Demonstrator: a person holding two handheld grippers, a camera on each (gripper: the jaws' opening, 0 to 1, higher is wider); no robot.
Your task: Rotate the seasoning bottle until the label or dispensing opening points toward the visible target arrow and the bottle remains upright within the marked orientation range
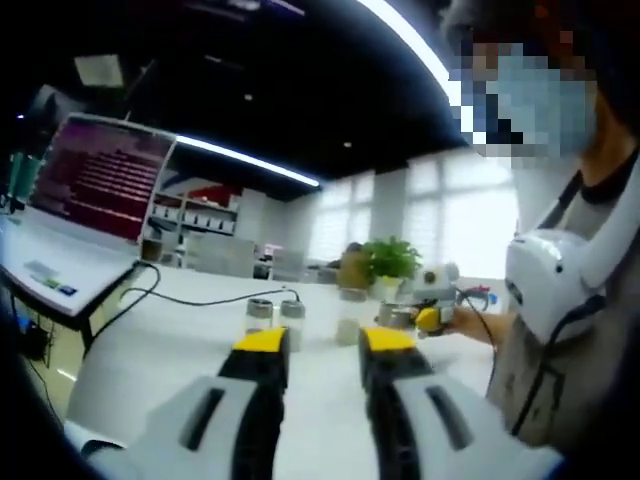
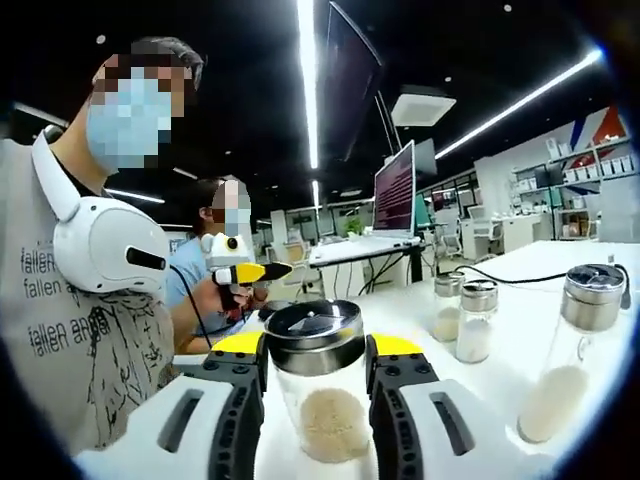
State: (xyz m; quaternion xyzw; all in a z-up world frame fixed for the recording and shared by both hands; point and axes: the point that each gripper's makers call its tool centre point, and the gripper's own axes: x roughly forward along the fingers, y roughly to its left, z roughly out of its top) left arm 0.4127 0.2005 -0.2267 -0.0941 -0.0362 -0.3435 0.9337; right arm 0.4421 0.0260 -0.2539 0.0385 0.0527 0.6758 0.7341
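**Fingers around the bottle**

Fingertips (image 2: 243,343) of the right gripper (image 2: 318,350) clamp the upright seasoning bottle (image 2: 316,395), part-filled with tan powder. Three shakers (image 2: 477,320) holding white grains stand on the table (image 2: 520,300). Left gripper (image 1: 325,345) jaws stand apart, empty.

Ceiling strip lights (image 2: 305,60) bright, windows (image 1: 470,225) blown out. Table (image 1: 180,350) glares white. Heavy fisheye bend at edges; left gripper view soft, background blurred.

both views low over the white table (image 1: 170,350), facing opposite ways, sharing its shakers (image 2: 478,320)
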